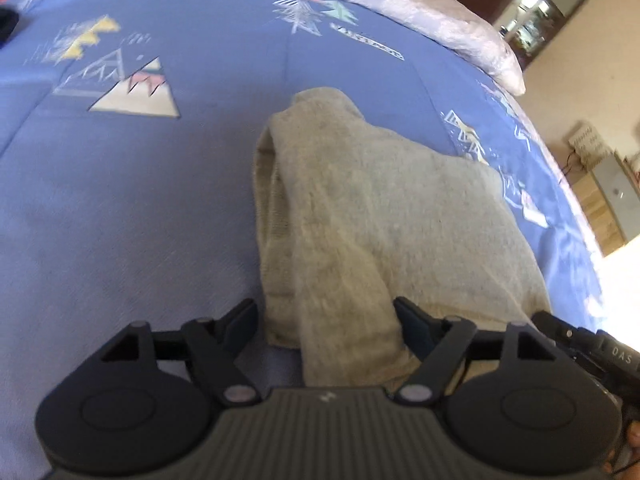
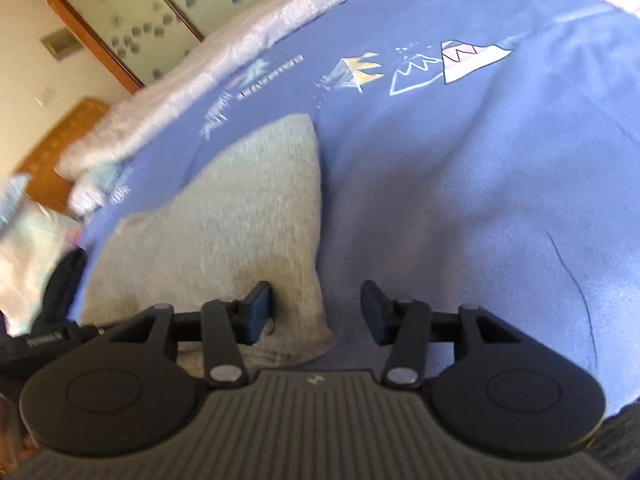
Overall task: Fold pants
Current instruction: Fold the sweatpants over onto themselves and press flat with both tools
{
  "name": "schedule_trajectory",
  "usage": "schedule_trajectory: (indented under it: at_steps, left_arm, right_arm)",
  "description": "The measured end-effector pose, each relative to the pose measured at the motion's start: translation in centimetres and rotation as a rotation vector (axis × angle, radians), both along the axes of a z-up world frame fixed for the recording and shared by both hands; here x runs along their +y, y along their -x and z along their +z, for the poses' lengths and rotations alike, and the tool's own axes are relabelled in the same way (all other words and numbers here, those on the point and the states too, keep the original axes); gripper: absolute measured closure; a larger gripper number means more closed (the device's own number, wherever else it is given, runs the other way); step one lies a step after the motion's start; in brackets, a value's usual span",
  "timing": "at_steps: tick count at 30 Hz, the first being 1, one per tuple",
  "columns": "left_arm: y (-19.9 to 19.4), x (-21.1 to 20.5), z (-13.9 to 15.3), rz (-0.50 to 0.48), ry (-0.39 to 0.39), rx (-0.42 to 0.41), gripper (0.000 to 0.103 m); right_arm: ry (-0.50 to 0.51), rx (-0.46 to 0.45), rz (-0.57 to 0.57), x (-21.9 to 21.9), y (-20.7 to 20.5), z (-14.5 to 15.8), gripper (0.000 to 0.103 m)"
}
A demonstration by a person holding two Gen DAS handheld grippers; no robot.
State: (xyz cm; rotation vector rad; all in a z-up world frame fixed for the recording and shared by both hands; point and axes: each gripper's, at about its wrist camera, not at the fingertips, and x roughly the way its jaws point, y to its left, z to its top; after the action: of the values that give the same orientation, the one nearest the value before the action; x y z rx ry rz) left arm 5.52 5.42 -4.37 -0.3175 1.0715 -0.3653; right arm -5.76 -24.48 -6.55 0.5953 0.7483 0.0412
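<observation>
The grey pants point(image 1: 384, 216) lie folded into a thick bundle on the blue bedspread point(image 1: 140, 208). In the left wrist view my left gripper point(image 1: 326, 324) is open, its jaws straddling the bundle's near left edge without pressing it. In the right wrist view the same pants point(image 2: 240, 216) show their right edge and near corner. My right gripper point(image 2: 316, 312) is open over that corner: the left fingertip point(image 2: 260, 308) rests against the cloth and the right one stands over bare bedspread. Part of the right gripper point(image 1: 588, 348) shows at the left view's right edge.
The bedspread point(image 2: 460, 200) carries mountain prints. A pale quilted cover point(image 1: 420, 12) runs along the far edge of the bed. Beyond it are a wooden cabinet with glass doors point(image 2: 168, 12) and a wall. A dark item point(image 1: 8, 24) lies at the far left.
</observation>
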Motion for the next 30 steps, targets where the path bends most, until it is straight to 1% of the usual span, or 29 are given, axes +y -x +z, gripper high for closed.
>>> schedule_trajectory:
  at_steps: [2,7,10,12,14,16,17,18,19,20,21,23,25,28,30]
  left_arm:
    - [-0.3,1.1,0.8,0.022,0.015,-0.006,0.026]
    - [-0.5,2.4,4.1,0.087,0.026,-0.098,0.026]
    - [-0.6,1.4,5.1,0.072,0.019,-0.122,0.026]
    - [-0.9,0.0,4.6,0.054,-0.016,-0.115,0.027]
    - [-0.9,-1.2,3.5,0.041,-0.068,-0.09,0.028]
    - [-1.0,-1.6,2.1,0.033,-0.109,-0.046,0.029]
    - [-0.9,-1.7,1.3,0.033,-0.132,-0.024,0.026]
    - [-0.9,-1.6,0.5,0.034,-0.136,-0.006,0.021]
    - [-0.7,-1.1,0.1,0.038,-0.123,0.007,0.019]
    - [-0.6,-0.6,-0.2,0.047,-0.1,0.022,0.016]
    - [-0.4,-0.2,-0.4,0.051,-0.083,0.031,0.015]
    - [-0.2,0.3,-0.5,0.052,-0.064,0.035,0.014]
    - [-0.2,0.3,-0.7,0.05,-0.07,0.029,0.014]
    - [-0.1,0.0,-0.6,0.05,-0.091,0.019,0.012]
    - [0.0,0.1,-0.7,0.05,-0.089,0.018,0.011]
  right_arm:
    - [0.0,-0.043,-0.015,-0.6,0.3,0.9,0.05]
    - [0.035,-0.164,-0.029,-0.4,0.3,3.3,0.05]
    - [0.075,-0.224,0.009,0.4,0.0,4.0,0.05]
    - [0.106,-0.241,0.054,1.6,-0.8,4.0,0.051]
    - [0.163,-0.224,0.092,2.9,-1.6,3.4,0.051]
    - [0.215,-0.186,0.112,3.9,-1.8,2.6,0.051]
    - [0.248,-0.154,0.124,4.2,-2.0,2.0,0.052]
    - [0.286,-0.12,0.129,4.3,-2.2,1.2,0.052]
    - [0.328,-0.074,0.131,4.5,-2.3,0.3,0.052]
    - [0.337,-0.043,0.131,4.4,-2.0,-0.5,0.052]
    - [0.314,-0.027,0.123,4.0,-1.7,-1.2,0.052]
    - [0.253,-0.031,0.1,3.0,-0.9,-1.7,0.052]
    - [0.212,-0.026,0.089,2.3,-0.8,-1.8,0.052]
    - [0.183,-0.015,0.083,1.8,-0.9,-1.9,0.051]
    - [0.174,-0.016,0.079,1.7,-0.8,-1.8,0.051]
